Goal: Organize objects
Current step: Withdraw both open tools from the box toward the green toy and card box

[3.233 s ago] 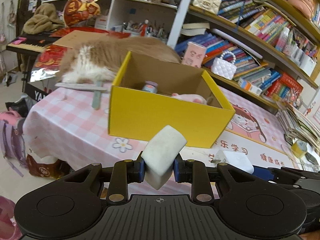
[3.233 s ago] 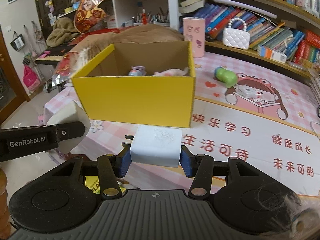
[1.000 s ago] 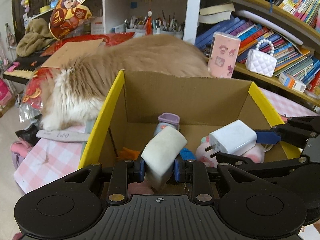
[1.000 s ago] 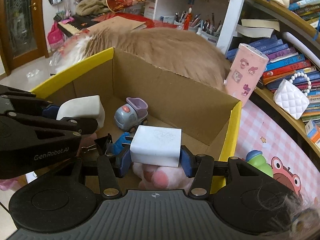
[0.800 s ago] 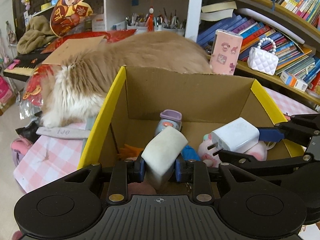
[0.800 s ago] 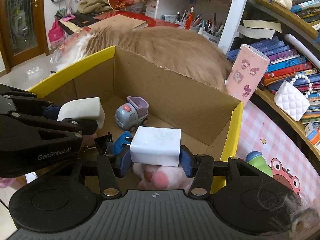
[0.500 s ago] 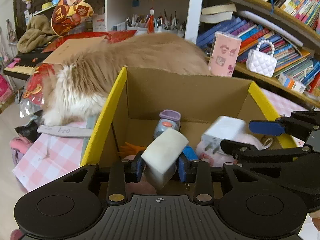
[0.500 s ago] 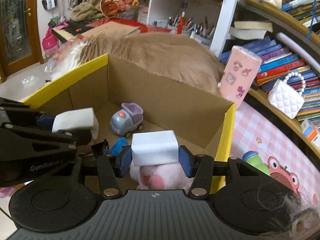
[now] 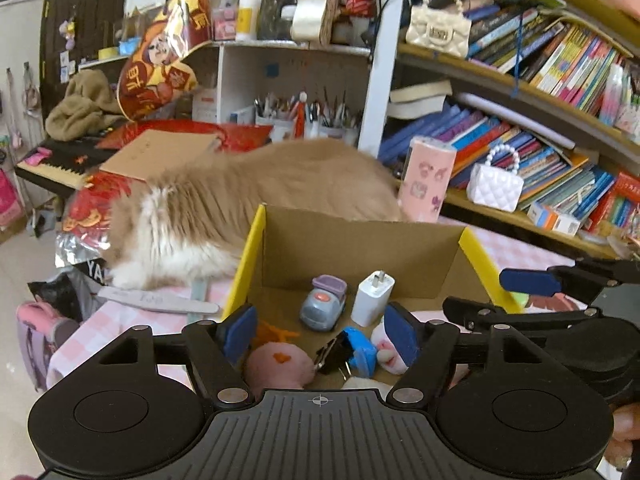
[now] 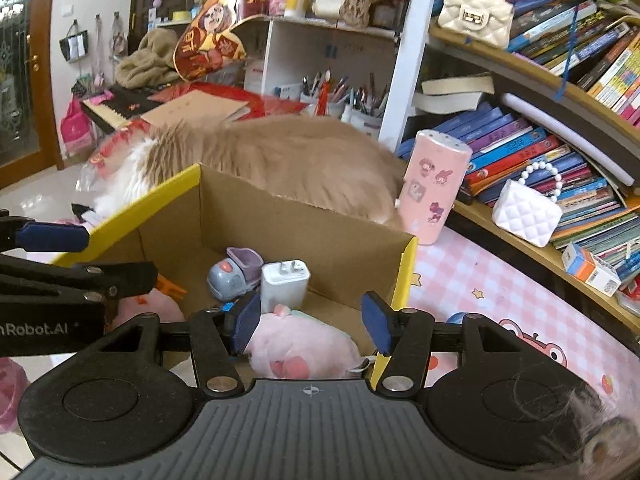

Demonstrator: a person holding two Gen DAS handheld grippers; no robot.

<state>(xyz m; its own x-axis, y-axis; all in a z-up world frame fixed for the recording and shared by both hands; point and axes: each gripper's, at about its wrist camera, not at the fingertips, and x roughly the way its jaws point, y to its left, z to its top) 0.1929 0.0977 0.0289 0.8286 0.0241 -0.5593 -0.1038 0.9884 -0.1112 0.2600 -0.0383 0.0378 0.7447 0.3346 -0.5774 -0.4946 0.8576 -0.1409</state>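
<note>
A yellow cardboard box (image 9: 476, 256) (image 10: 406, 276) stands on the pink checked table. Inside it a white charger (image 9: 372, 298) (image 10: 285, 285) stands upright with its prongs up, next to a grey and purple toy car (image 9: 323, 307) (image 10: 232, 274). A pink plush (image 10: 300, 348) (image 9: 276, 364), a blue clip (image 9: 352, 350) and an orange piece (image 9: 276, 330) also lie inside. A white edge (image 9: 366, 383) shows low in the box by the camera housing. My left gripper (image 9: 320, 334) is open and empty over the box. My right gripper (image 10: 308, 320) is open and empty over the box's right side.
A long-haired cat (image 9: 240, 196) (image 10: 280, 160) lies right behind the box. A pink bottle (image 10: 436, 188) stands at the box's far right corner. Bookshelves with a white handbag (image 10: 526, 212) run along the right. A nail file (image 9: 156, 302) lies to the left of the box.
Both grippers have opened and risen above the box. The charger has left my right gripper and now stands in the box. The white block has left my left gripper.
</note>
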